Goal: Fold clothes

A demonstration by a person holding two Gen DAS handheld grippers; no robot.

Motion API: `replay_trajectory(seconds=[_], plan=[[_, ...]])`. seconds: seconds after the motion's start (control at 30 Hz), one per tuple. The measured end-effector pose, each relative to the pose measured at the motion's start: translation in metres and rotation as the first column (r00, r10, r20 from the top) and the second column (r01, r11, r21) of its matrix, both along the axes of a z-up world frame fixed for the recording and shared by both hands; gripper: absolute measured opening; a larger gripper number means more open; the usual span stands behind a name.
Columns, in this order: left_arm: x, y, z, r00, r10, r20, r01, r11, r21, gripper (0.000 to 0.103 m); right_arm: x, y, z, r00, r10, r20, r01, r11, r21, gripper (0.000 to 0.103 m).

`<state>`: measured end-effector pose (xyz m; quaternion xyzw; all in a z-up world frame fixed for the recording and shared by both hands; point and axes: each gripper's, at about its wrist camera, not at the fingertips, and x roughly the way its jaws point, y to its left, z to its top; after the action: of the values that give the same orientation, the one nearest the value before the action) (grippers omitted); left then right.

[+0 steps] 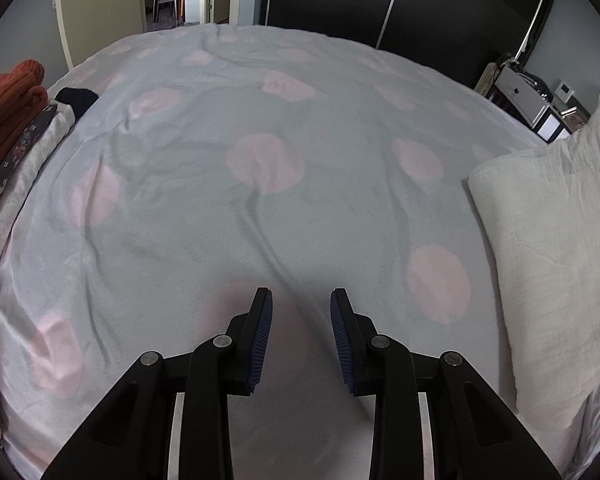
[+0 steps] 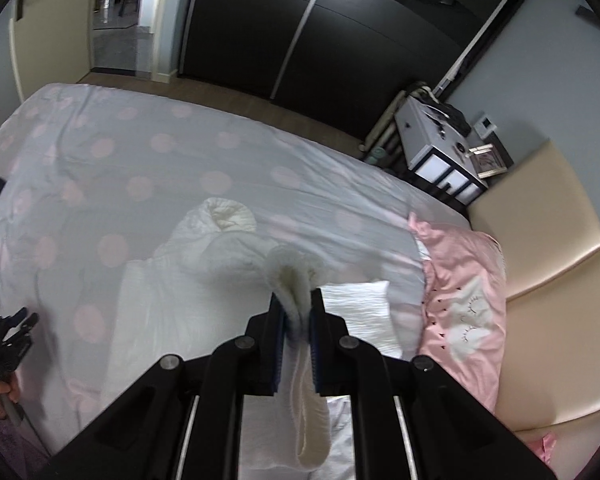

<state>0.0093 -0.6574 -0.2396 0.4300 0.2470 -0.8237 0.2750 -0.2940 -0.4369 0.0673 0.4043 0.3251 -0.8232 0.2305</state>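
A white garment (image 2: 204, 280) lies spread on the bed (image 2: 228, 160). My right gripper (image 2: 297, 300) is shut on a fold of its thick white edge and lifts it above the bed. In the left wrist view the same white garment (image 1: 548, 256) lies at the right. My left gripper (image 1: 301, 300) is open and empty, low over the spotted sheet (image 1: 260, 160), to the left of the garment. The left gripper also shows at the left edge of the right wrist view (image 2: 8, 332).
A pile of clothes, orange knit (image 1: 8, 100) on top, sits at the bed's left edge. A pink pillow (image 2: 464, 300) and a cream headboard (image 2: 548, 272) lie right. A nightstand (image 2: 440, 148) and a dark wardrobe (image 2: 320, 32) stand beyond the bed.
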Motion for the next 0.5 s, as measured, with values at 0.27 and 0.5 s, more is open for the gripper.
replay_trajectory(seconds=[0.27, 0.5], plan=[[-0.022, 0.015, 0.003, 0.998, -0.047, -0.034, 0.046, 0.999, -0.029, 0.032, -0.111, 0.07, -0.052, 0.993, -0.115, 0.001, 0.115, 0.992, 0.051, 0.01], [-0.037, 0.012, -0.022, 0.999, -0.01, 0.039, 0.01, 1.0, 0.0, 0.032, -0.206, 0.119, -0.148, 0.974, -0.218, 0.057, 0.213, 0.973, 0.092, 0.01]])
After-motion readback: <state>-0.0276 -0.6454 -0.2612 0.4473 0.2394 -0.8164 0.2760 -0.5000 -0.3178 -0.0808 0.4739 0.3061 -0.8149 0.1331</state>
